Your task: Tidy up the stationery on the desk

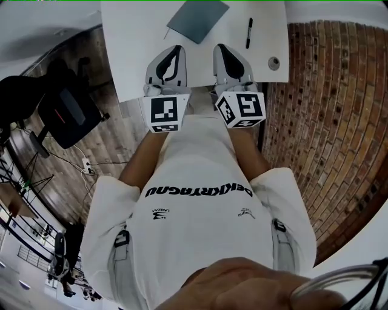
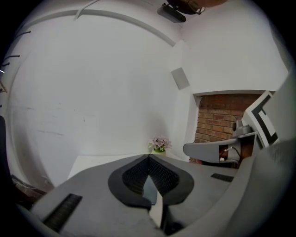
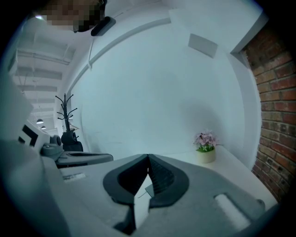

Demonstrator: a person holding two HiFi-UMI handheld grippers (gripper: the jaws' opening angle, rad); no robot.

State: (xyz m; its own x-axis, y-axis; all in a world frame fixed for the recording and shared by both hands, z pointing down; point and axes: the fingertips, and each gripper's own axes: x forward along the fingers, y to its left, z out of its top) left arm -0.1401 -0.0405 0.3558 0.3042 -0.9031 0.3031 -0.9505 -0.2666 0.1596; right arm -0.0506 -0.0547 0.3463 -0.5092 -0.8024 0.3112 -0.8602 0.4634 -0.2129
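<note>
On the white desk [image 1: 139, 54] a grey-blue notebook [image 1: 197, 18] lies at the far middle, with a black pen [image 1: 249, 32] to its right. My left gripper [image 1: 174, 49] and right gripper [image 1: 220, 48] hover side by side over the desk's near edge, both shut with nothing between the jaws. In the left gripper view the left gripper [image 2: 149, 159] has its tips meeting, with the right gripper's body at the right edge. The right gripper view shows the right gripper [image 3: 148, 158] with tips touching too.
A small round cap or grommet [image 1: 274, 62] sits at the desk's right edge. A potted flower [image 3: 206, 146] stands at the desk's far end by the white wall. A brick floor [image 1: 327, 121] is to the right; a black office chair [image 1: 63, 115] stands to the left.
</note>
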